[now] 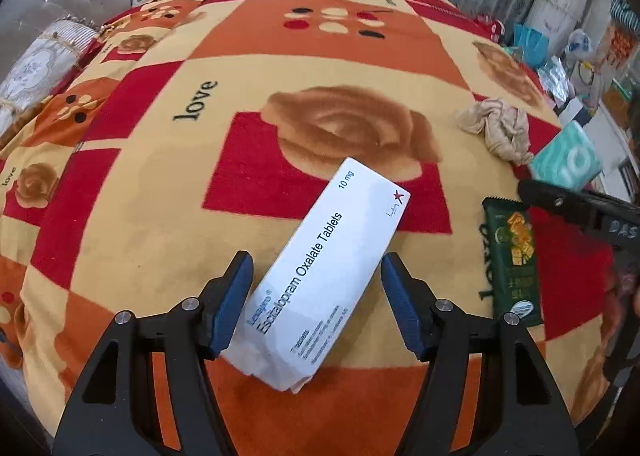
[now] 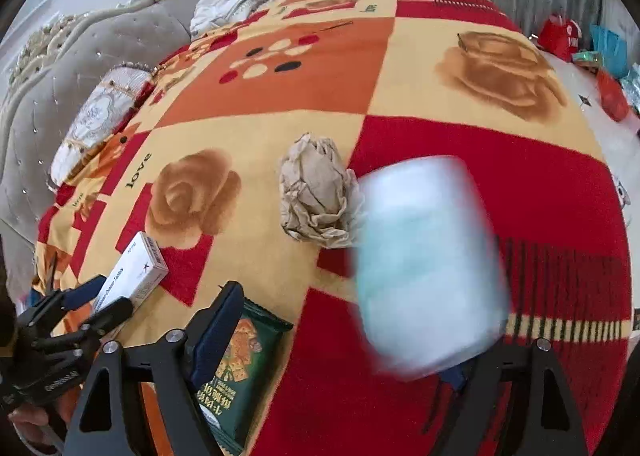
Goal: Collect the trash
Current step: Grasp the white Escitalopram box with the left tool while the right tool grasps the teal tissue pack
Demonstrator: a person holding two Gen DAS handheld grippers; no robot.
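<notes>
Patterned blanket. Left gripper spread wide, medicine box lying between its fingers, ungrasped. Right gripper grip unclear; blurred teal packet ahead.

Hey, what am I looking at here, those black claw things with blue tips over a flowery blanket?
Those are two hand-held grippers, each with a camera looking along its fingers. The left view shows the left gripper open around a white tablet box, not yet squeezing. The right view shows the right gripper beside a blurred pale teal packet; whether it grips it is unclear. Also on the blanket lie a crumpled paper ball and a green snack wrapper.
</notes>
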